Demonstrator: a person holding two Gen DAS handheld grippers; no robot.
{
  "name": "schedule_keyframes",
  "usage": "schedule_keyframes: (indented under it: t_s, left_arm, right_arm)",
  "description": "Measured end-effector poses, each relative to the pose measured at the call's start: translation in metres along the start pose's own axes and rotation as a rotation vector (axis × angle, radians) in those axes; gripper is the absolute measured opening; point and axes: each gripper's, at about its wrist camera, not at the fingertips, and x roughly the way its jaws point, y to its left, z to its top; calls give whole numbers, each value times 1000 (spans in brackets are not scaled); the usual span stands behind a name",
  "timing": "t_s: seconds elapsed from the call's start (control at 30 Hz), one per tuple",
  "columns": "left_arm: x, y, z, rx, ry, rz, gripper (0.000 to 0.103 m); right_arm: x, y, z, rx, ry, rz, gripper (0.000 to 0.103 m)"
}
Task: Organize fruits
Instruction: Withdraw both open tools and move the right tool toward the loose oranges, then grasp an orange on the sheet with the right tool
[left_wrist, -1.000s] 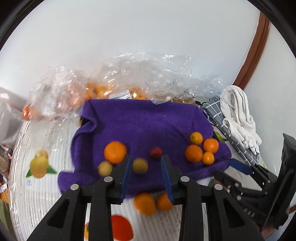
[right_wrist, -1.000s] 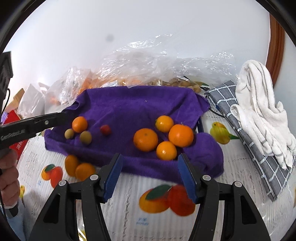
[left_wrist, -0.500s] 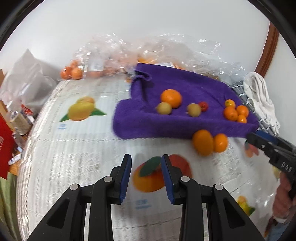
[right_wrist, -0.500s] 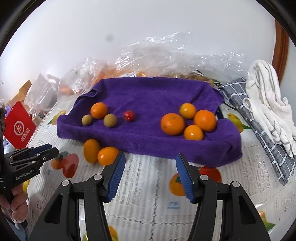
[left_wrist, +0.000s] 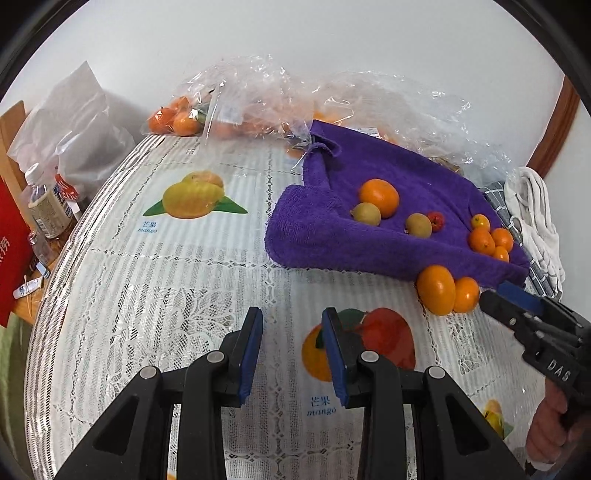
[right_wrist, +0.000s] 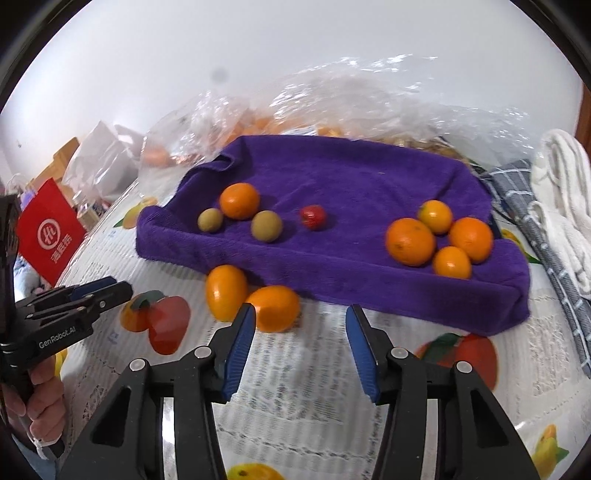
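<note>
Left gripper (left_wrist: 291, 347): I have pulled it back off the towel (left_wrist: 384, 221) over the last second; it now hangs over bare counter (left_wrist: 147, 288), jaws a narrow gap apart, empty
Right gripper (right_wrist: 301, 345): jaws wide apart, empty; it has dropped closer to the counter and now points at the two loose oranges (right_wrist: 251, 299)
Loose oranges: on the counter, touching each other, just against the towel's front edge, off the cloth
Sorted group: four oranges (right_wrist: 439, 236) clustered at the right end of the towel
Mixed group: one orange (right_wrist: 239, 200), two greenish fruits (right_wrist: 266, 226) and a small red fruit (right_wrist: 313, 216) toward the left end
Meaning of the change: I judge the left side has cleared out so the right can take the nearer loose orange
Progress: partly done; the two strays and the mixed group remain
Risk: round fruit may roll when one pad touches first
</note>
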Motion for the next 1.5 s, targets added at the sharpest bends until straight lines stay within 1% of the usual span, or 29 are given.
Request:
schedule_keyframes:
  t_s: [0.13, 0.23, 0.3, 0.33, 0.37, 0.43, 0.63, 0.77, 0.8, 0.83, 0.93, 1.07, 1.1, 1.17, 1.2, 1.23, 1.27, 1.3, 1.37, 1.5]
  left_arm:
    - [1, 1, 0, -4, 0, -1, 32]
    - [1, 0, 0, 3, -3, 7, 32]
    - [3, -2, 0, 10, -2, 15, 32]
    - [3, -3, 0, 15, -3, 19, 32]
    - [3, -3, 0, 19, -4, 23, 32]
    - [4, -5, 0, 28, -5, 29, 32]
    - [4, -6, -1, 43, -11, 39, 33]
    - [4, -7, -2, 46, -11, 42, 33]
    - [5, -6, -2, 46, -11, 42, 33]
    - [5, -6, -2, 46, -10, 42, 33]
    - [5, -7, -2, 51, -10, 46, 33]
    - [5, -9, -2, 63, -12, 53, 34]
    - [5, -9, -3, 65, -12, 54, 34]
    - [5, -9, -3, 66, -13, 55, 34]
    - [5, -9, -3, 66, -13, 55, 34]
    - [5, -9, -3, 65, -13, 55, 34]
    - [5, -9, -3, 66, -13, 55, 34]
    - [5, -9, -3, 66, -13, 54, 34]
    - [6, -9, -3, 66, -12, 54, 34]
    - [6, -11, -4, 76, -9, 53, 37]
  right_arm:
    - [12, 7, 2, -26, 28, 5, 47]
    - [20, 10, 5, -25, 43, 33, 47]
    - [20, 12, 6, -29, 23, 33, 47]
    - [20, 13, 8, -35, 20, 34, 46]
    - [20, 13, 8, -34, 20, 37, 39]
    - [21, 12, 9, -28, 28, 59, 34]
    - [16, 11, 6, -35, 25, 61, 33]
    - [4, 0, 0, -18, 8, 46, 32]
    - [2, -5, -2, -11, 6, 34, 28]
    - [0, -8, -3, -9, 3, 22, 28]
    - [-7, -21, -4, 22, -5, 35, 28]
    - [-4, -19, -2, -2, 13, 44, 30]
    - [-1, -15, -2, -18, 23, 47, 34]
    - [6, -8, -2, -46, 39, 41, 38]
    - [9, -4, -3, -63, 46, 36, 42]
    - [12, -1, -4, -74, 53, 31, 43]
    - [16, 2, -5, -84, 59, 29, 43]
    - [19, 4, -6, -87, 66, 26, 41]
    - [21, 6, -7, -90, 65, 27, 34]
    - [17, 5, -9, -86, 49, 14, 34]
